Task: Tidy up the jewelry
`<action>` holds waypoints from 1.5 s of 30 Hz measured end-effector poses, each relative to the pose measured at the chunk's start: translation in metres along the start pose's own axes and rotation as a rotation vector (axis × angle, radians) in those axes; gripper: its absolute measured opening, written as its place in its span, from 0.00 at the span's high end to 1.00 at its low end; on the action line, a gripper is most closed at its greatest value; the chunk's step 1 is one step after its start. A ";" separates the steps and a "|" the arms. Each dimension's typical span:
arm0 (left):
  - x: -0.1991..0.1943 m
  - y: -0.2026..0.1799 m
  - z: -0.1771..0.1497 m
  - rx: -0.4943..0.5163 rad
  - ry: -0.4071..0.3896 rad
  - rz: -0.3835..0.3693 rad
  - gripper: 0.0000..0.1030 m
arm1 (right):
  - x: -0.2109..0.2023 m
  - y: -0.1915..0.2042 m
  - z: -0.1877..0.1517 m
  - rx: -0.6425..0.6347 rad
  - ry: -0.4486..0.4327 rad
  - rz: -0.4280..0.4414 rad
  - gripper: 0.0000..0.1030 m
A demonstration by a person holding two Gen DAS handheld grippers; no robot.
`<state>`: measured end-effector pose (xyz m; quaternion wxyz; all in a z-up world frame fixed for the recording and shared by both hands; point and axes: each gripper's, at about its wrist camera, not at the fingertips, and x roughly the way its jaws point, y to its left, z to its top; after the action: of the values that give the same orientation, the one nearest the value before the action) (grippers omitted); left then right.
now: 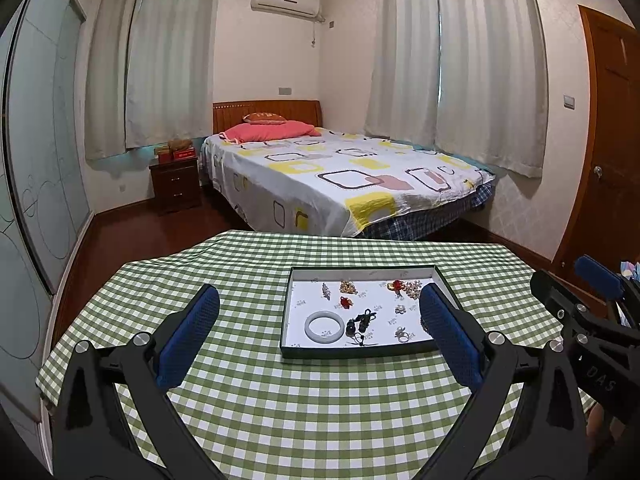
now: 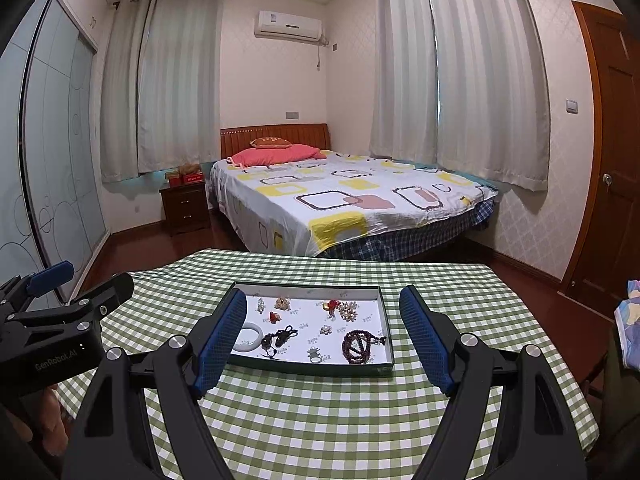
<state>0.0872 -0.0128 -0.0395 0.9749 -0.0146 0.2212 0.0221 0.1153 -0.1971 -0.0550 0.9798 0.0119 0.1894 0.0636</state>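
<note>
A dark-rimmed tray [image 1: 352, 353] with a white floor sits on the green checked tablecloth [image 1: 300, 408]; it also shows in the right wrist view [image 2: 320, 368]. In it lie a white jade bangle [image 1: 324, 327], a black corded pendant [image 1: 362, 322], red charms, pearl pieces, a ring [image 1: 403, 335] and a dark bead bracelet [image 2: 358, 346]. My left gripper [image 1: 320, 308] is open and empty, held above the table before the tray. My right gripper [image 2: 324, 310] is open and empty, its fingers astride the tray.
The table's far edge [image 2: 340, 258] drops to a dark wood floor. Beyond stand a bed [image 1: 340, 176], a nightstand [image 1: 176, 184], curtains and a wooden door [image 1: 604, 152]. A wardrobe [image 1: 36, 160] lines the left wall.
</note>
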 end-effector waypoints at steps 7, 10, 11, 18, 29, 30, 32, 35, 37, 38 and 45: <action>0.000 0.000 0.000 0.000 0.000 0.000 0.05 | -0.004 0.000 -0.001 0.001 -0.001 0.001 0.26; 0.000 0.000 0.000 -0.001 0.000 0.000 0.05 | -0.004 0.001 -0.002 0.000 -0.002 0.000 0.26; 0.000 0.000 0.000 -0.001 0.001 0.000 0.05 | -0.004 0.001 -0.002 0.000 -0.002 0.000 0.26; -0.001 0.001 0.000 -0.005 0.001 -0.002 0.05 | -0.004 0.000 -0.002 -0.001 -0.002 0.000 0.26; -0.002 0.001 -0.001 -0.017 0.002 0.000 0.05 | -0.005 0.001 -0.002 -0.001 -0.002 0.000 0.26; -0.002 0.000 -0.001 -0.016 0.001 0.001 0.05 | -0.004 0.000 -0.003 -0.001 -0.003 0.000 0.26; -0.002 0.001 -0.001 -0.016 0.002 0.001 0.05 | -0.004 0.001 -0.003 -0.001 -0.003 0.000 0.26; -0.001 0.001 -0.001 -0.019 0.004 0.006 0.05 | -0.004 0.001 -0.003 -0.001 -0.002 0.000 0.26; -0.001 0.001 -0.001 -0.020 0.002 0.012 0.05 | -0.004 0.000 -0.003 -0.001 -0.002 0.001 0.26; -0.001 0.001 -0.001 -0.019 0.000 0.009 0.05 | -0.006 0.002 -0.002 -0.002 -0.002 0.001 0.26; 0.001 0.000 -0.002 -0.019 -0.003 -0.018 0.04 | -0.006 0.002 -0.003 -0.002 -0.002 0.000 0.26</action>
<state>0.0870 -0.0125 -0.0416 0.9752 -0.0257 0.2191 0.0156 0.1087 -0.1962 -0.0550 0.9799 0.0109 0.1885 0.0638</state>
